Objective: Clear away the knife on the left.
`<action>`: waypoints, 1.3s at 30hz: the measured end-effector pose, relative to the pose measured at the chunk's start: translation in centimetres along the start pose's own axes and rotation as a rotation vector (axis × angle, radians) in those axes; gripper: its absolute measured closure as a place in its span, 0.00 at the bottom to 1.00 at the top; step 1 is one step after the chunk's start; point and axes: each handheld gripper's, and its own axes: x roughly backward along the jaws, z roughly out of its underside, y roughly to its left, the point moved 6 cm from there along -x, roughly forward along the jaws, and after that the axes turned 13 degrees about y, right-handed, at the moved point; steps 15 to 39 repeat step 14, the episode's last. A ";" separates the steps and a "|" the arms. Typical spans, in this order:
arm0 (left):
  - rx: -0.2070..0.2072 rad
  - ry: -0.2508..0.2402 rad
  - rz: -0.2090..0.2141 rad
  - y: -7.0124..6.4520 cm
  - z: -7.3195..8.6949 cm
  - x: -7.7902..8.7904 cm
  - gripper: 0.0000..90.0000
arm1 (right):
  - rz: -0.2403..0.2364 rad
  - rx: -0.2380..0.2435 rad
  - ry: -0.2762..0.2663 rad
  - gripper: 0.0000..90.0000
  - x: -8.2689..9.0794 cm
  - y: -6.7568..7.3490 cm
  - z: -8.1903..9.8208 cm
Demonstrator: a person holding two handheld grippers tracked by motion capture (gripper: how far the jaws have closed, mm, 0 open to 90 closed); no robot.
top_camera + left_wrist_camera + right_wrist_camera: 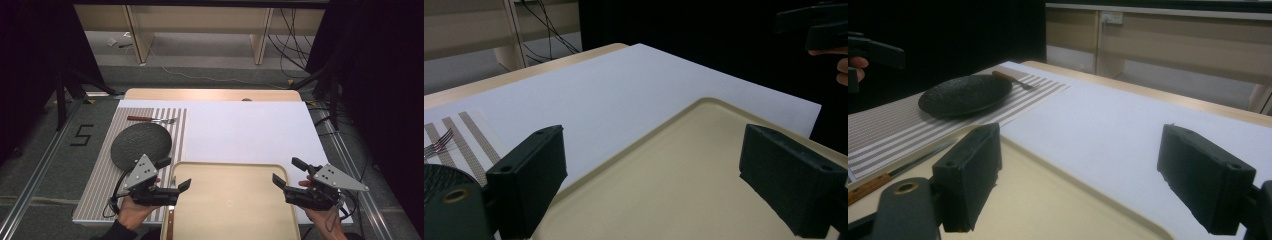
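Up front, a beige tray sits at the near edge of the table, on a white sheet that covers most of the top. The left gripper hangs at the tray's left rim, jaws wide apart w/ nothing between them; in the left gripper view its jaws frame the tray's far corner and bare white sheet. The right gripper hovers by the tray's right rim, jaws likewise spread wide and empty (the right gripper view shows tray edge and white sheet in the gap). Each is held by a hand coming in from the bottom of the high view.

Left of the tray lies a striped placemat. On it rests a dark round plate, just beyond the left gripper. A fork w/ a wooden handle lies across the mat's far end, apart from the plate. A knife w/ a wooden handle lies just beside the tray's left rim, between tray and mat.
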 end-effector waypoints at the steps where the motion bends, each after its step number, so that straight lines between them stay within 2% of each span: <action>1: 0.000 -0.001 0.001 0.0 0.0 0.0 0.12 | 0.000 0.000 0.000 0.21 0.0 0.0 0.0; 11: 0.001 0.013 0.002 0.1 0.1 -0.2 0.12 | 0.000 0.000 0.000 0.21 0.0 0.0 0.0; 14: -0.004 0.034 -0.001 0.1 0.2 -0.3 0.12 | 0.000 0.001 -0.001 0.21 0.0 0.0 0.0; 39: -0.004 0.034 -0.001 0.1 0.2 -0.3 0.12 | 0.000 0.001 -0.001 0.21 0.0 0.0 0.0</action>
